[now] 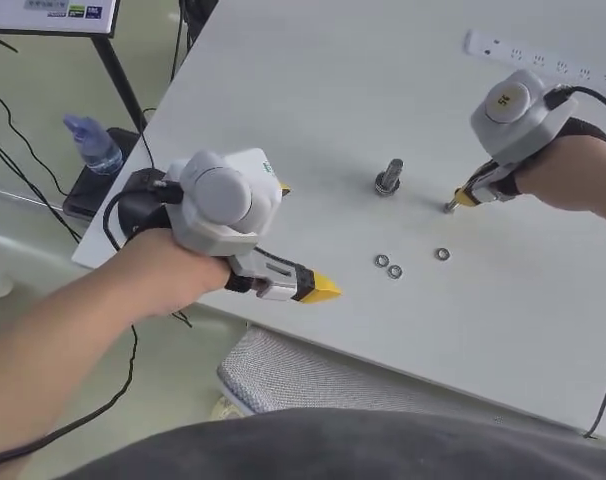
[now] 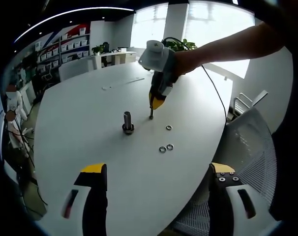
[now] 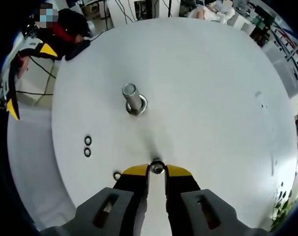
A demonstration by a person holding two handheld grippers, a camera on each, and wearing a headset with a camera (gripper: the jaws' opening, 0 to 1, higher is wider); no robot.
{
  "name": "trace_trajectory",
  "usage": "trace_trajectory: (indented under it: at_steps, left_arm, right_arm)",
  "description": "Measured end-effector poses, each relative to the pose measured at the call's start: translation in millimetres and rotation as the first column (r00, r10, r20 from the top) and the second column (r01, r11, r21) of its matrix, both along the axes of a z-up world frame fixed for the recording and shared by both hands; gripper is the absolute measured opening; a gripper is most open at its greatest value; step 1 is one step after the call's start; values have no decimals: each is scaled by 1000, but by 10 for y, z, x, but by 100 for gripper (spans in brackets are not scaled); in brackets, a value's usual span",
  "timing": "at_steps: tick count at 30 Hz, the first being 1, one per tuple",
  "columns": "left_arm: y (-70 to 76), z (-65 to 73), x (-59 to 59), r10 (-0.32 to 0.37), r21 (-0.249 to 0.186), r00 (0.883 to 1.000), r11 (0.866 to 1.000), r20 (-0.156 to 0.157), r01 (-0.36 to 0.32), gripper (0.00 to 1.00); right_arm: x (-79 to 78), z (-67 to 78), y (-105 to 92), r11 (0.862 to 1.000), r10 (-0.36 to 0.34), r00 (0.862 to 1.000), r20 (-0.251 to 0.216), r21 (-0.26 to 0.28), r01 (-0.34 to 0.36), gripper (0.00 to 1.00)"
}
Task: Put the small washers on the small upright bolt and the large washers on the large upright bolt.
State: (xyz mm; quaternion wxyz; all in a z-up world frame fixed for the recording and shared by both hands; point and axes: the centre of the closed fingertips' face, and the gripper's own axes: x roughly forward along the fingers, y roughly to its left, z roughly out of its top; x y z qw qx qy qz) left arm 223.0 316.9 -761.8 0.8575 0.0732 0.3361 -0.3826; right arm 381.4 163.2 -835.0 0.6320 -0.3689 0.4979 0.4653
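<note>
On the surface [image 1: 383,80], the small bolt [image 1: 450,206] stands at the right tool's [image 3: 157,172] tips, the large bolt [image 3: 134,104] ahead, three washers [image 3: 87,146] to its left.

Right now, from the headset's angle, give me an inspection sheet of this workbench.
Surface: white table, no marks seen.
Job's things: large bolt upright, with a metal ring around its base; small bolt upright at the right gripper's tips; three small washers lying flat near the bolts, two side by side and one apart.
Clutter: power strip at the far edge.
Grippers: left gripper open and holding nothing, above the near edge; right gripper shut on the small bolt's top. Whether a washer is there too cannot be told.
Cables: black cable looping off the left gripper; more trail on the floor.
Surroundings: water bottle beside the table; mesh chair below the near edge.
</note>
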Motion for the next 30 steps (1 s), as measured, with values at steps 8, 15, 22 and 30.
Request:
trace_trajectory:
  at_steps: [8, 15, 22, 30]
  left_arm:
    - [8, -23, 14, -5, 3, 1000, 1000, -9, 5, 85]
    - [16, -31, 33, -6, 1, 1000, 1000, -12, 6, 84]
    - [0, -47, 48, -8, 0, 1000, 1000, -17, 8, 84]
    - [13, -76, 43, -10, 2, 1000, 1000, -27, 10, 84]
  right_arm:
    - [22, -87, 12, 1000, 3, 1000, -7, -4, -3, 13]
    - [16, -176, 3, 1000, 7, 1000, -9, -11, -7, 13]
    - [34, -276, -6, 1000, 11, 1000, -9, -17, -11, 13]
    - [14, -304, -7, 1000, 12, 1000, -9, -20, -12, 13]
